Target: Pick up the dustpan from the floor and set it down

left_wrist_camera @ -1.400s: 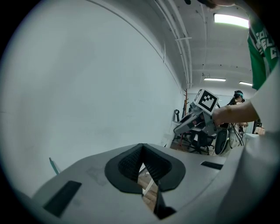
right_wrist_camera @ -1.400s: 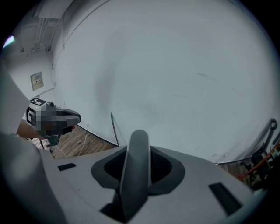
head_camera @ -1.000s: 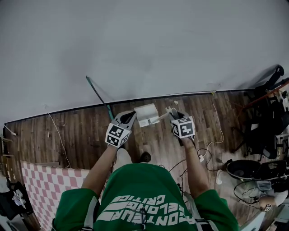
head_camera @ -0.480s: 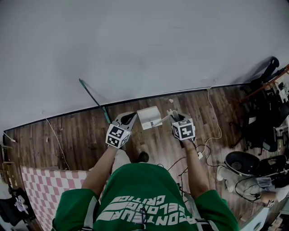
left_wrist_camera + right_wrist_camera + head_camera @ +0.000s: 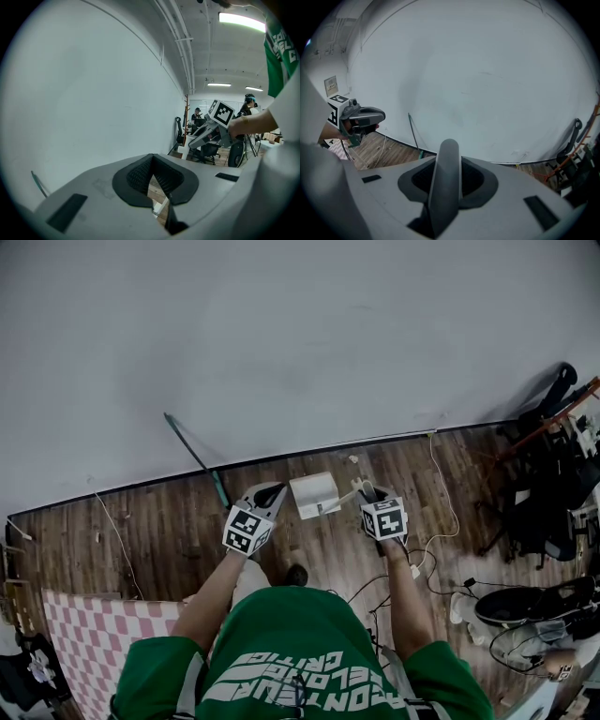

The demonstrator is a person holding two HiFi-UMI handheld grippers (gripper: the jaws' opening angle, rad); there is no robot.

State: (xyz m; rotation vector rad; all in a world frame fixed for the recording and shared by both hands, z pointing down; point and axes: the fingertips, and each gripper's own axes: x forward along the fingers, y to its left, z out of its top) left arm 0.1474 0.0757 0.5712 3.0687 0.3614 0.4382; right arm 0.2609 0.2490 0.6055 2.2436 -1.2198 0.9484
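My right gripper [image 5: 364, 489] is shut on the grey handle [image 5: 445, 180] of the white dustpan [image 5: 314, 495]. It holds the pan above the wooden floor, close to the white wall. In the right gripper view the handle runs up between the jaws and hides the pan itself. My left gripper [image 5: 272, 491] hangs just left of the pan without touching it. Its pads [image 5: 140, 176] meet at the tips with nothing between them. The right gripper [image 5: 213, 129] also shows in the left gripper view.
A green-handled stick [image 5: 194, 454] leans on the wall left of the grippers. A pink checkered mat [image 5: 84, 634] lies at the lower left. Cables [image 5: 433, 545] trail over the floor at right, near chairs and gear [image 5: 553, 502]. A dark shoe [image 5: 297, 574] shows below the pan.
Both grippers and the held dustpan have drifted a little right and down in the head view, along the wall. The hold on the handle is the same.
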